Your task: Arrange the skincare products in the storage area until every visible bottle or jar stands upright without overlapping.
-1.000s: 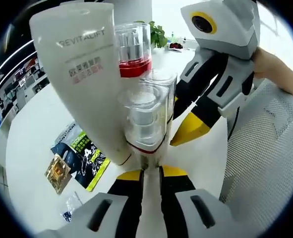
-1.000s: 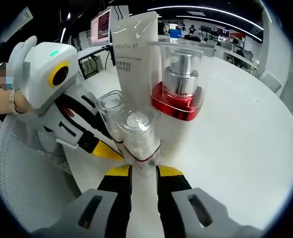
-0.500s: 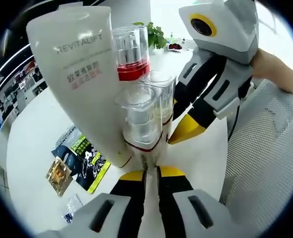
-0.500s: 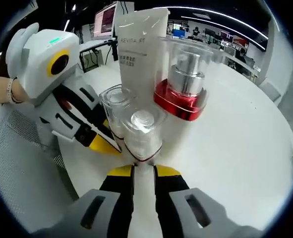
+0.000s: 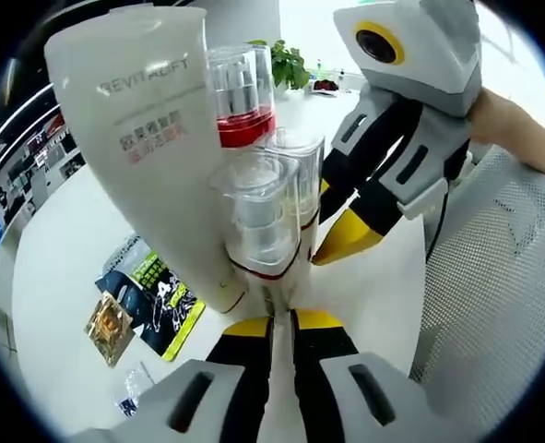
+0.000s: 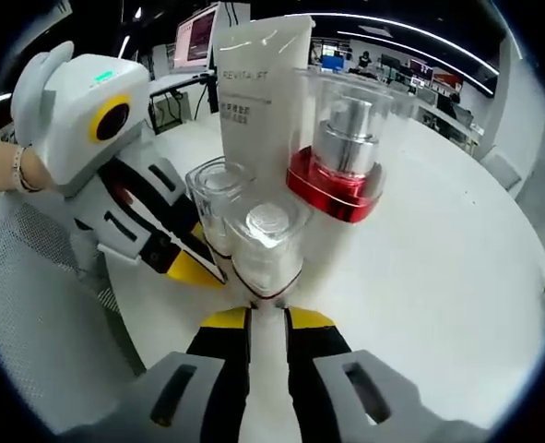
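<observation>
So both sets of tongs are crowded in on the same little cluster of skincare stuff on the white tabletop (image 6: 456, 240). In the left gripper view the left tongs (image 5: 278, 323) have their yellow tips nearly together, right at the base of a small clear-capped bottle (image 5: 261, 217) with a red band at its foot; looks pinched on it, but the contact is tucked under the bottle so I can't tell for sure. Same story in the right gripper view: the right tongs (image 6: 265, 318) are almost closed just under a clear-capped bottle (image 6: 267, 249), and I can't tell if they actually grip it. A second clear jar (image 6: 219, 203) stands touching it on the far side. Past those, straight ahead of both tongs, the tall white REVITALIFT tube (image 6: 258, 101) stands on its cap with its long axis up, and the red-based pump bottle (image 6: 341, 157) sits just beside it. Everything reads upright, though packed tight, touching. What matters for the next move: the small bottle sits dead ahead of each pair of tongs, long axis vertical, with the two coming at it from opposite sides, so neither hand is clearly nearer. My guess is someone needs to spread these apart a bit. Off to the left of the left tongs some flat sachets (image 5: 148, 295) lie on the tabletop.
</observation>
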Motion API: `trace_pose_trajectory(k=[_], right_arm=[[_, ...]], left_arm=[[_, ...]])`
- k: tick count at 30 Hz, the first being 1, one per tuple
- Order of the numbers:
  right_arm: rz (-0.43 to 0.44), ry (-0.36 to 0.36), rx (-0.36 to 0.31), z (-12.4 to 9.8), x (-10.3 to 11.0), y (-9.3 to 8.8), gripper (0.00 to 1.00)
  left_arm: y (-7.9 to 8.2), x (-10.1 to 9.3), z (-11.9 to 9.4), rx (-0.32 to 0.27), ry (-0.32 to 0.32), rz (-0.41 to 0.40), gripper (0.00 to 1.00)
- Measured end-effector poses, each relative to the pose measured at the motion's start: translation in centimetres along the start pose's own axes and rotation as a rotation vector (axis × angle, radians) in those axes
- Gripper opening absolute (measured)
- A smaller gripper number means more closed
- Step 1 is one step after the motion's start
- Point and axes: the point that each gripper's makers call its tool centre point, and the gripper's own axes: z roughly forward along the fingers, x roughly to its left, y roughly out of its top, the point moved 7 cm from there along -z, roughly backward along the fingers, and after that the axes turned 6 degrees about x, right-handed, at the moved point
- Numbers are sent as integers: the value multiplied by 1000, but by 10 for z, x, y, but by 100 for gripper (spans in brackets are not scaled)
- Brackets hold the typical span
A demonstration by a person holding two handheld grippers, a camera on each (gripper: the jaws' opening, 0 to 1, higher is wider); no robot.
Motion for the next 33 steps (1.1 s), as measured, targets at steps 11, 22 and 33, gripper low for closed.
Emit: trace_pose_trajectory(k=[11, 22, 33], right_arm=[[23, 2, -1, -4, 2, -4, 20], [36, -13, -22, -12, 3, -3, 37], [44, -18, -56, -25, 14, -1, 56]], left_arm=[[-1, 2, -10, -7, -6, 5, 6], [-6, 2, -29, -7, -22, 4, 14], [-6, 3, -53, -32, -17, -14, 33]])
